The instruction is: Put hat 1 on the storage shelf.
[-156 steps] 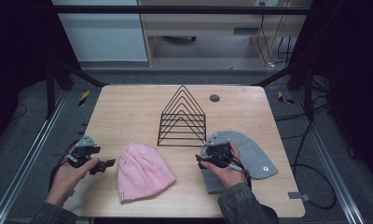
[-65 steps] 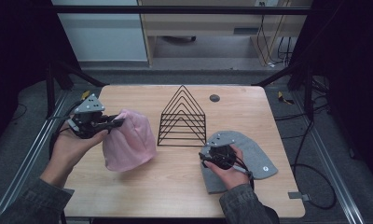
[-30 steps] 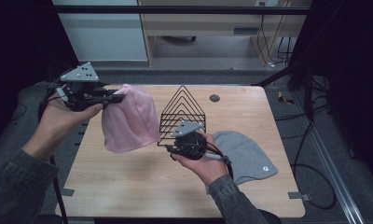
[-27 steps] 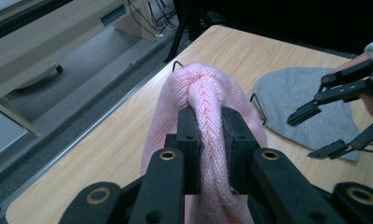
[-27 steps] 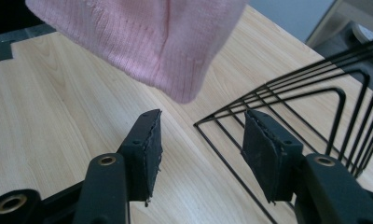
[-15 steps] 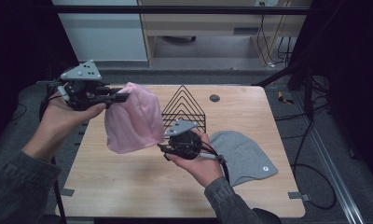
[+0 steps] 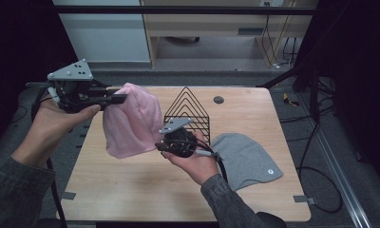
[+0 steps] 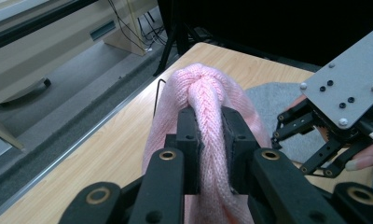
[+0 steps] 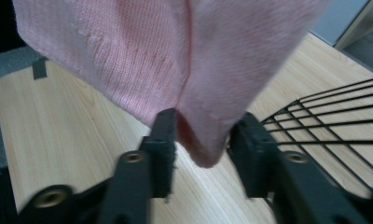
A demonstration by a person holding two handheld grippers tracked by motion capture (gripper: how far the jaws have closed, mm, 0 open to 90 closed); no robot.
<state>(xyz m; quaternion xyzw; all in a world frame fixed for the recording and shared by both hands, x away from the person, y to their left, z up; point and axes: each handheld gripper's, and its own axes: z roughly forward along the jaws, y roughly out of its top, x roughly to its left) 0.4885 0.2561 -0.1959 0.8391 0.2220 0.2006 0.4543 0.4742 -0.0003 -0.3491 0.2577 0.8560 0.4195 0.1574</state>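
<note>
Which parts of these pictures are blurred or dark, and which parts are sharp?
High view: the surroundings are dark, the table is evenly lit. Left gripper view: the pink hat is sharp between the pads, while the near gripper body is soft. Right gripper view: the right gripper looks blurred at the bottom; the hat's knit is clear.

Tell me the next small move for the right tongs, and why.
Probably close the right tongs on the pink hat's lower edge. Their jaws have just been closing, the edge hangs between them but one pad stands apart. The left tongs already grip its top.
</note>
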